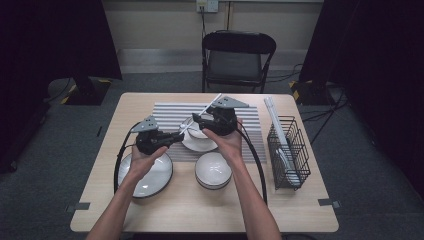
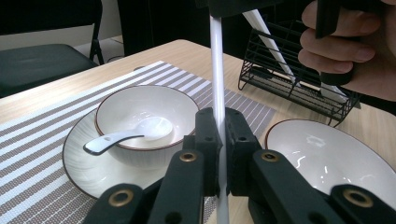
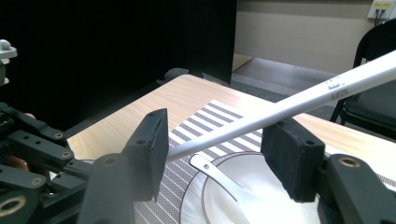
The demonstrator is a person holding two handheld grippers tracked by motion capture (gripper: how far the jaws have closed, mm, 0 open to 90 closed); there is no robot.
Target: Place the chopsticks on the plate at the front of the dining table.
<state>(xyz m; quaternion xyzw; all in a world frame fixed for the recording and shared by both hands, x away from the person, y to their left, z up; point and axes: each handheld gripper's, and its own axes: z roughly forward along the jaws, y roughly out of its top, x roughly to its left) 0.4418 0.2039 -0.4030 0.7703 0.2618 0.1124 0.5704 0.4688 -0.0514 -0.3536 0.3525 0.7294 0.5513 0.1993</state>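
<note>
A long white chopstick [image 2: 217, 70] stands upright in my left gripper [image 2: 220, 126], whose jaws are shut on it near its lower end. In the high view this chopstick [image 1: 210, 103] slants up to the right above the striped placemat [image 1: 170, 112]. My right gripper [image 3: 222, 140] is open around the chopstick [image 3: 299, 100]; its pads [image 3: 292, 144] stand apart and the stick passes between them without being squeezed. Both grippers [image 1: 176, 136] [image 1: 200, 120] hover over a white bowl [image 2: 144, 116] that holds a white spoon [image 2: 126, 135] and sits on a plate [image 2: 79, 158].
A second white bowl [image 1: 213, 170] and a large plate [image 1: 150, 175] sit near the front edge. A black wire rack [image 1: 287, 150] with more white utensils stands at the right. A black folding chair [image 1: 235, 55] is behind the table.
</note>
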